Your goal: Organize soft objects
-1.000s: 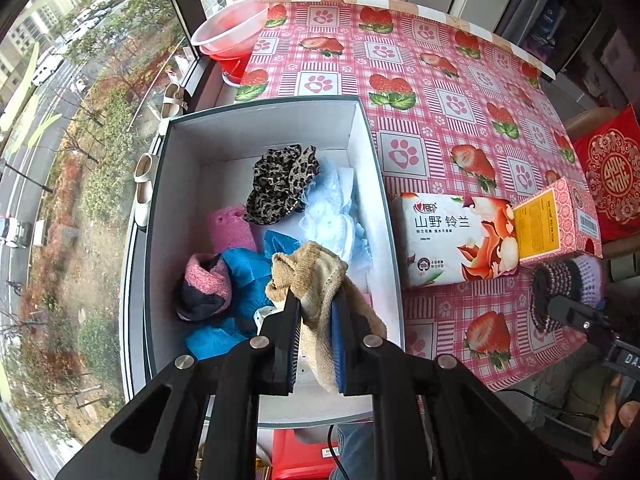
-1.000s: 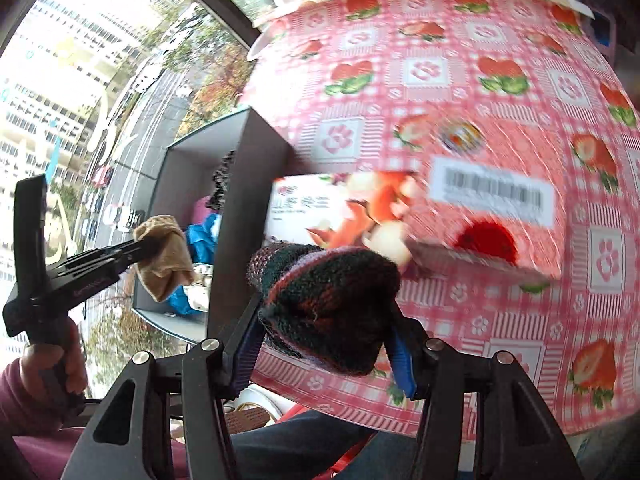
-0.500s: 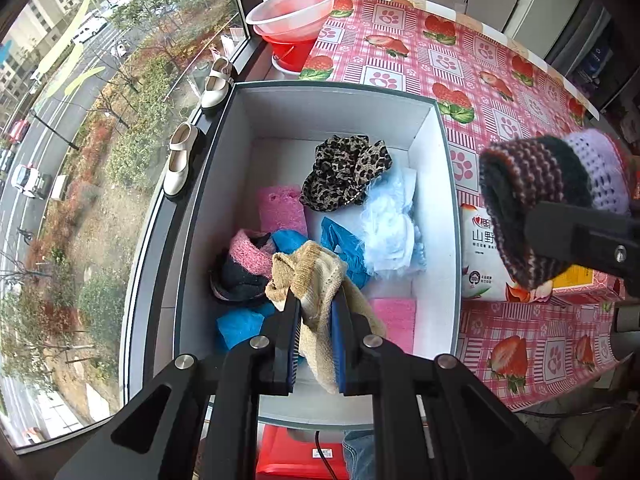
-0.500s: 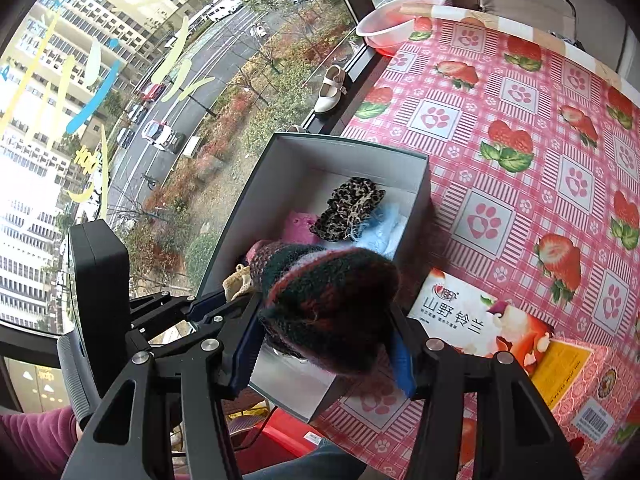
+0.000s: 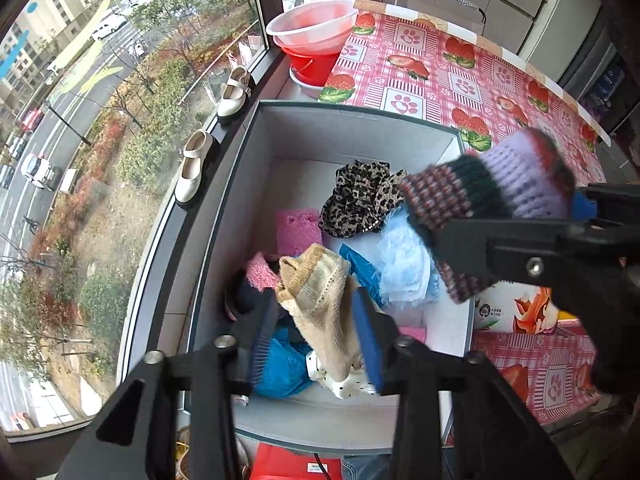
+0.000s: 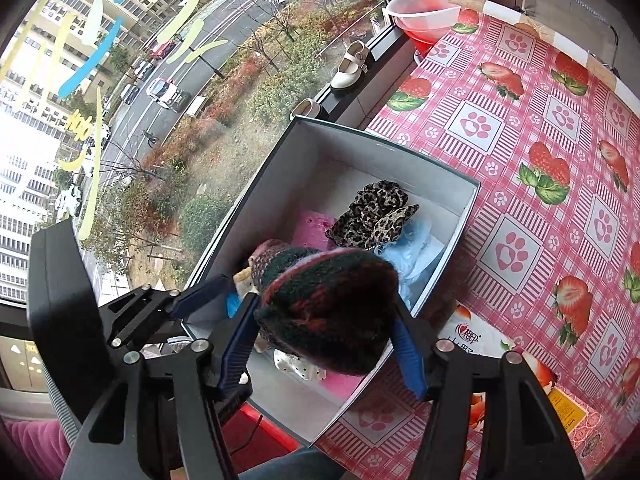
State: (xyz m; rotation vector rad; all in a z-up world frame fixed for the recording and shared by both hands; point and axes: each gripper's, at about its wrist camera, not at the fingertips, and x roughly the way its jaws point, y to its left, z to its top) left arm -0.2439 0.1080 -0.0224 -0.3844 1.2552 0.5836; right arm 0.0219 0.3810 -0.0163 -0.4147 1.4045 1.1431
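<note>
- Left wrist view: your left claw (image 5: 318,344) has just been opening; jaws spread, beige sock (image 5: 320,300) between them, loose, over the box (image 5: 356,420).
- Right wrist view: your right claw (image 6: 324,344) has just been opening too; knit hat (image 6: 328,312) sits between its jaws, can't tell if the pads press it, above the box's near corner.
- Box is on the table (image 6: 540,152) by the window, with leopard cloth (image 5: 360,200) and pink sponge (image 5: 298,228) inside.

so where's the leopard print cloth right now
In the left wrist view the leopard print cloth lies in the grey box, toward its far wall, between the pink sponge and the light blue fabric.
</note>
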